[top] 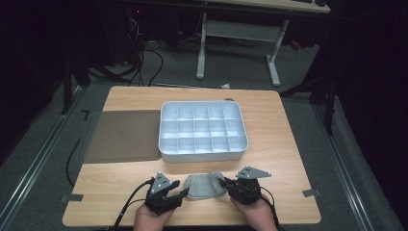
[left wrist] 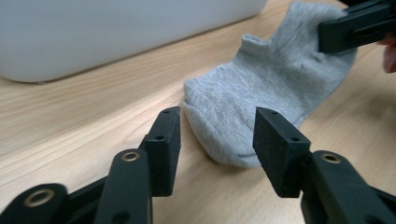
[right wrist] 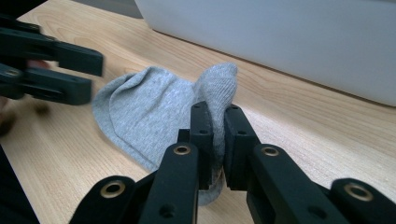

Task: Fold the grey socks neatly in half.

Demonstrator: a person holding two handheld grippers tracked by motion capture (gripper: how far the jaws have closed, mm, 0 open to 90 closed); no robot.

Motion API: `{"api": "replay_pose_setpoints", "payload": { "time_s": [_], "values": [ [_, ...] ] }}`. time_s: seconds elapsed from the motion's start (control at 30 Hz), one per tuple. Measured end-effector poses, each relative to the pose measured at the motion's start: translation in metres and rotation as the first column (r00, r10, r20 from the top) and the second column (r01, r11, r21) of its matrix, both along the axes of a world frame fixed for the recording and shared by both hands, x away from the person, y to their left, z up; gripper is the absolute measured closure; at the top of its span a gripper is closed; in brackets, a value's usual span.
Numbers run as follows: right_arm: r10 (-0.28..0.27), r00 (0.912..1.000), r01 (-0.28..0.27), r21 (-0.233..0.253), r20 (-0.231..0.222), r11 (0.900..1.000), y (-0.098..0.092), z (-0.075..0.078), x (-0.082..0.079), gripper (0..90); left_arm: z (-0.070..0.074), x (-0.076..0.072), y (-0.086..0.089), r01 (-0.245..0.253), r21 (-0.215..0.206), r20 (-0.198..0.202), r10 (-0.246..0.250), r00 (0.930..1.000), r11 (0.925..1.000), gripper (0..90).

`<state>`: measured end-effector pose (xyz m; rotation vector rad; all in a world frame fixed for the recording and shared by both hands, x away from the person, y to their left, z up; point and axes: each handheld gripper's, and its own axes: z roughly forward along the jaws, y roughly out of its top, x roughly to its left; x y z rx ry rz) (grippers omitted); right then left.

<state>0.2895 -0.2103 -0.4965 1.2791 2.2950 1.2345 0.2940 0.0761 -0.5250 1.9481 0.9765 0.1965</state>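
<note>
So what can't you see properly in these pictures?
- The sock: in the right gripper view, the pinched bit sits hidden between the right gripper's jaws.
- The white tray: both gripper views cut it off at the top edge, so its compartments can't be seen there.
- The hands: the high view's bottom edge cuts them off.
- The left gripper: blurred in the right gripper view.

Beyond the wooden surface (top: 279,125), a white-legged desk (top: 238,36) stands on grey carpet (top: 308,72). Black cables (top: 149,62) snake across the floor at back left, and a dark mat (top: 125,137) lies on the surface's left part.
</note>
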Motion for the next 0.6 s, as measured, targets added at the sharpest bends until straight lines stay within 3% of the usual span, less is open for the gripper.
{"api": "replay_pose_setpoints", "payload": {
  "time_s": [0.13,0.33,0.6],
  "values": [
    [-0.009,1.0000,0.009,0.000,0.001,1.000,0.000,0.000,0.000,84.6,-0.005,0.008,-0.002,-0.016,-0.005,-0.045,0.016,0.9988,0.9999,52.5],
    [-0.016,0.9998,0.017,-0.021,0.012,1.000,0.002,0.001,-0.001,84.5,-0.009,0.007,-0.003,-0.007,-0.022,-0.074,0.005,0.9972,0.9997,76.3],
    [-0.024,0.9990,0.026,-0.068,0.038,0.997,0.013,0.008,-0.002,84.2,-0.009,0.005,-0.002,0.011,-0.046,-0.067,-0.014,0.9977,0.9989,78.0]
  ]
}}
